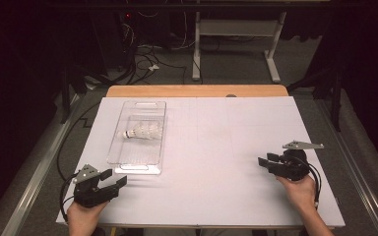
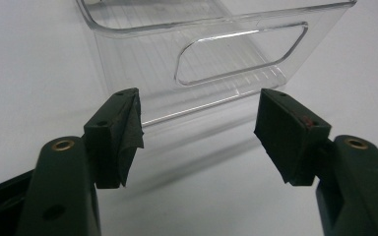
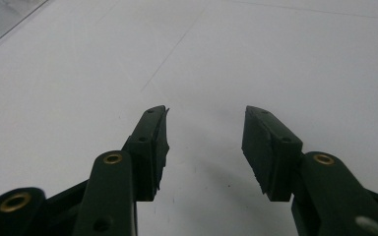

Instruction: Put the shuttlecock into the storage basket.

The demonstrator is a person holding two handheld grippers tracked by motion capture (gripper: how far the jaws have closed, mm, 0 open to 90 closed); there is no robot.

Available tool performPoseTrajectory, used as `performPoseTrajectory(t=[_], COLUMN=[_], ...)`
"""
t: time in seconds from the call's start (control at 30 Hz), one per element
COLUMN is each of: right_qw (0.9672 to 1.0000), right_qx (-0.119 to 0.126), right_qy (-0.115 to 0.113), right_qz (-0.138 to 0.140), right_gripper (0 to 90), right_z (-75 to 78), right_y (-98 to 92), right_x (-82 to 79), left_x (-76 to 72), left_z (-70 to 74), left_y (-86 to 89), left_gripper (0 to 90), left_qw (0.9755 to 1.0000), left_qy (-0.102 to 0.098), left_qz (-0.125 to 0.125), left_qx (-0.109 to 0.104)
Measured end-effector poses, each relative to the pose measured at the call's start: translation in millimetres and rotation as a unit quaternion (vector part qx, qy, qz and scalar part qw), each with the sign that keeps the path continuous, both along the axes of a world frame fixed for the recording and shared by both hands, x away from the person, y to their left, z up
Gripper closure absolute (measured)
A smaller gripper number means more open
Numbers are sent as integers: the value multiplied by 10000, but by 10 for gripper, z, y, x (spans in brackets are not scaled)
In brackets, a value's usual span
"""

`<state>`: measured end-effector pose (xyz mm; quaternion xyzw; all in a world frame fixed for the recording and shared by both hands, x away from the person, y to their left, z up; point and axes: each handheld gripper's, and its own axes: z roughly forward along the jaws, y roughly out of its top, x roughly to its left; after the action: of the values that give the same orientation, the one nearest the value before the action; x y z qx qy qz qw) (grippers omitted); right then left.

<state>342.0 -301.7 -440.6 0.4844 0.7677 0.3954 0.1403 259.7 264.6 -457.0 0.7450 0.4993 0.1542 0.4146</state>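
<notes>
The shuttlecock (image 1: 141,132) already lies inside the clear bin (image 1: 123,156) on the white table (image 1: 216,147), while the left gripper (image 1: 112,179) and right gripper (image 1: 266,159) rest apart, jaws open and empty, so little seems left

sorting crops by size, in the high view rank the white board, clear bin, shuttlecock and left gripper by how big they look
1. white board
2. clear bin
3. left gripper, though it sits nearer the camera, so it may look bigger than it is
4. shuttlecock, lying inside the bin
</notes>
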Motion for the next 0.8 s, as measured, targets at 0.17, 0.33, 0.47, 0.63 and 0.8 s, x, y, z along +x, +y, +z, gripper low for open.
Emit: performPoseTrajectory(t=[0.17, 0.33, 0.47, 0.63, 0.8], right_qw=[9999, 9999, 9998, 9996, 9994], right_qx=[45, 100, 114, 151, 184], right_qy=[-81, -107, -168, -238, -288], right_qz=[-41, -36, -52, -44, -43], right_gripper=[492, 485, 478, 467, 458], right_z=[-4, -11, -5, -17, -24], right_y=[-21, -43, -61, -92, -118], right_x=[-55, -109, -161, -215, -255], left_x=[-3, -6, -5, -7, -6], left_z=[3, 3, 5, 5, 6], left_y=[-3, -2, -4, -4, -4], left_gripper=[352, 352, 353, 353, 352], left_qw=[10000, 10000, 10000, 10000, 10000], left_qy=[-2, -23, -18, -31, -11], left_qz=[-11, 3, 0, 12, 8], left_qx=[7, 7, 14, 17, 23])
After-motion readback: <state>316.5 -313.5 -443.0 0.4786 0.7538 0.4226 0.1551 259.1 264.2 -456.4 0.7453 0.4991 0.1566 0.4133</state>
